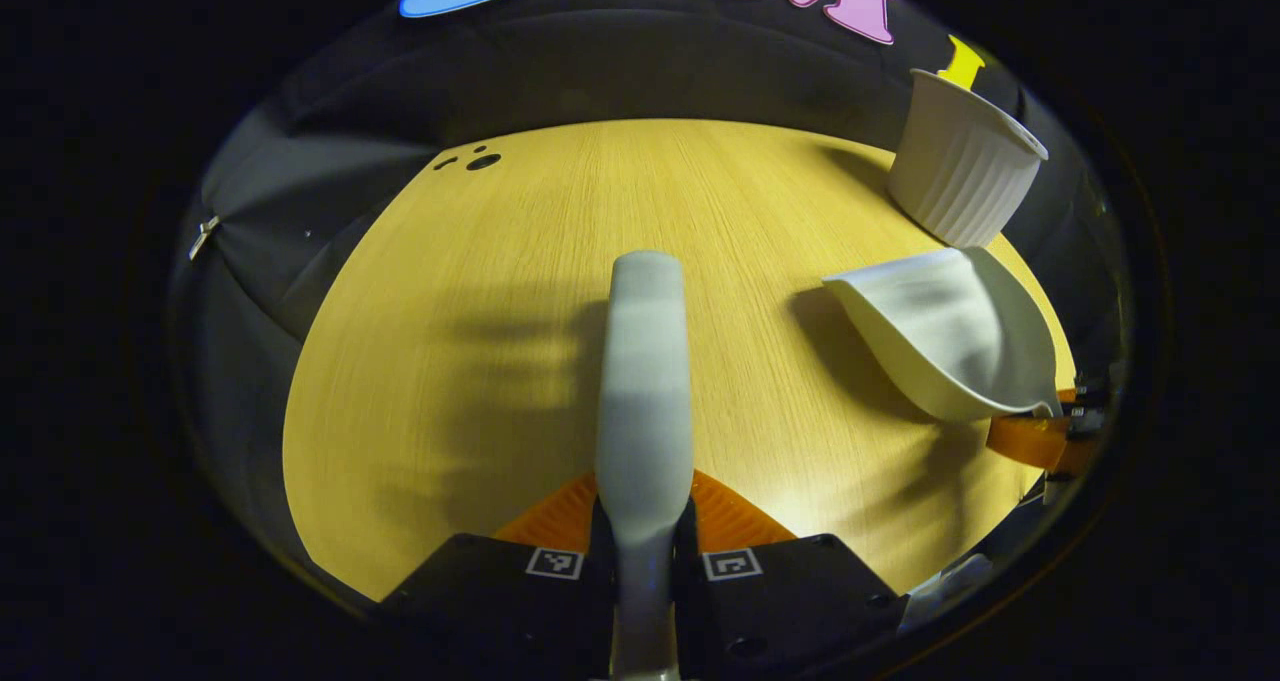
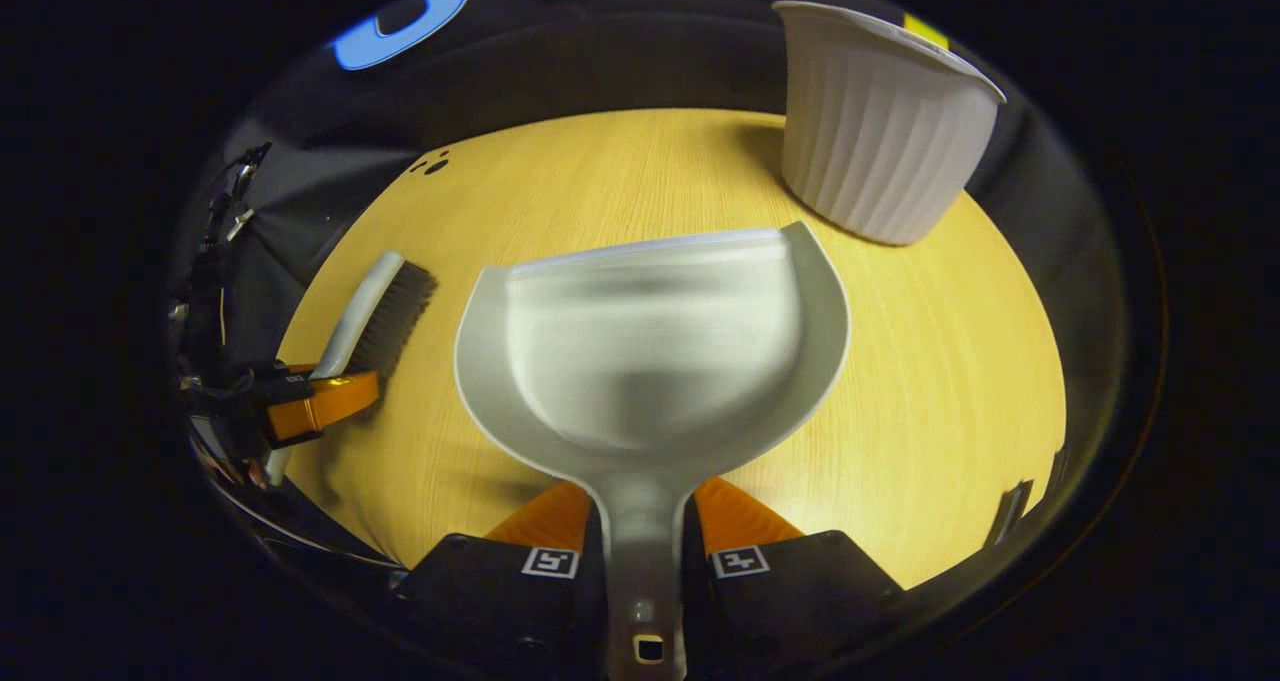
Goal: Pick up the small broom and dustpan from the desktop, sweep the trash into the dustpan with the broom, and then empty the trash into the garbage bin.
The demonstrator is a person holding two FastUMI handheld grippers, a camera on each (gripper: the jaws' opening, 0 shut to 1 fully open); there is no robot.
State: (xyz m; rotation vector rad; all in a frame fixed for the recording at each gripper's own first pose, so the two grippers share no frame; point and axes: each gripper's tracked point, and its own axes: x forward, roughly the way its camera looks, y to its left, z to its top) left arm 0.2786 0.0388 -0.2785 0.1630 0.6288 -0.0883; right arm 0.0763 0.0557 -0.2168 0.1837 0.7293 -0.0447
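In the left gripper view, the left gripper (image 1: 643, 521) is clamped on the broom (image 1: 645, 381), held above the table (image 1: 450, 361); the dustpan (image 1: 945, 331) hangs to its right, near the white bin (image 1: 960, 161). In the right gripper view, the right gripper (image 2: 643, 531) pinches the dustpan (image 2: 650, 351) by its handle, the bin (image 2: 880, 131) just beyond, the broom (image 2: 375, 316) off left.

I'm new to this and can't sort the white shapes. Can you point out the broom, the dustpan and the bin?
broom (image 2: 385, 311): right gripper view, on its dark bristles.
dustpan (image 2: 650, 351): right gripper view, inside its scoop.
garbage bin (image 2: 875, 151): right gripper view, on its ribbed wall.
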